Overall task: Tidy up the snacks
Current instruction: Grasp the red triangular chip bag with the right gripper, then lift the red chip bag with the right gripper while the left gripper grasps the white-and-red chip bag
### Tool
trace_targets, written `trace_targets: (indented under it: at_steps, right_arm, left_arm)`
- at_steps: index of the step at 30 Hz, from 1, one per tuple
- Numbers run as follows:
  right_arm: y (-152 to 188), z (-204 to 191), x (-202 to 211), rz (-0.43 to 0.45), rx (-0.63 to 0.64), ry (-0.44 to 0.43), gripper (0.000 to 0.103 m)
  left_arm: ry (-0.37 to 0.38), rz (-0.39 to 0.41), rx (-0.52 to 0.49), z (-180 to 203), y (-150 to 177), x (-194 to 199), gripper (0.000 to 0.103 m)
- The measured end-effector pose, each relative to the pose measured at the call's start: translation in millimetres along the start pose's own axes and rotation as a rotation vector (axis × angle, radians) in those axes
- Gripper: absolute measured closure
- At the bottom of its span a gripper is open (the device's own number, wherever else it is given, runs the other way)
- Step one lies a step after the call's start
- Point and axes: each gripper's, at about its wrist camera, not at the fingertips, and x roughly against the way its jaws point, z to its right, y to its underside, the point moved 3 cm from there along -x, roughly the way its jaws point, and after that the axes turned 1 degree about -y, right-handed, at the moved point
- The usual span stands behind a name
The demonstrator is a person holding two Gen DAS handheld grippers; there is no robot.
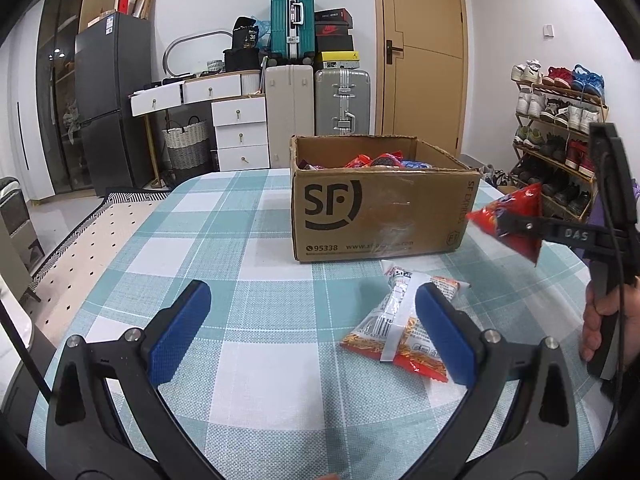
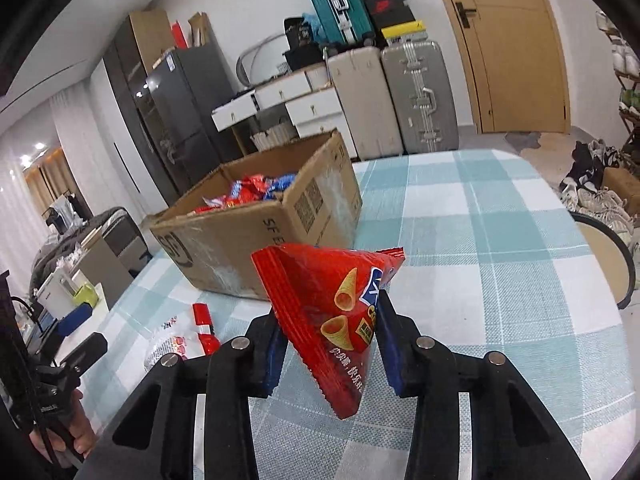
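Note:
An open cardboard box (image 1: 380,208) marked SF stands on the checked table and holds several snack packs (image 1: 376,160); it also shows in the right wrist view (image 2: 256,236). My right gripper (image 2: 332,328) is shut on a red corn-cone snack bag (image 2: 332,308), held above the table right of the box; the bag also shows in the left wrist view (image 1: 516,220). My left gripper (image 1: 312,320) is open and empty, low over the table. A white and orange snack pack (image 1: 404,324) lies on the cloth by its right finger (image 1: 444,336), and shows in the right wrist view (image 2: 176,340).
The table (image 1: 240,248) has a teal and white checked cloth. Behind it stand suitcases (image 1: 340,100), a white drawer unit (image 1: 240,136) and a dark fridge (image 1: 112,100). A shoe rack (image 1: 560,136) is at the right. A chair (image 2: 608,256) stands by the table's right edge.

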Motion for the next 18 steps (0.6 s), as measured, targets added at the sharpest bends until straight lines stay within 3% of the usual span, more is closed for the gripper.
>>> trace_targets:
  at_steps: [6, 12, 18]
  right_arm:
    - [14.8, -21.1, 23.8, 0.017, 0.059, -0.035, 0.063]
    - [32.9, -28.3, 54.2, 0.039, 0.006, -0.077, 0.063]
    - [44.2, -33.5, 72.5, 0.077, 0.003, -0.111, 0.063]
  left_arm:
    - [0.012, 0.001, -0.030, 7.0, 0.9, 0.5, 0.001]
    - [0.004, -0.006, -0.067, 14.5, 1.7, -1.8, 0.001]
    - [0.076, -0.014, -0.027, 8.1, 1.8, -3.9, 0.001]
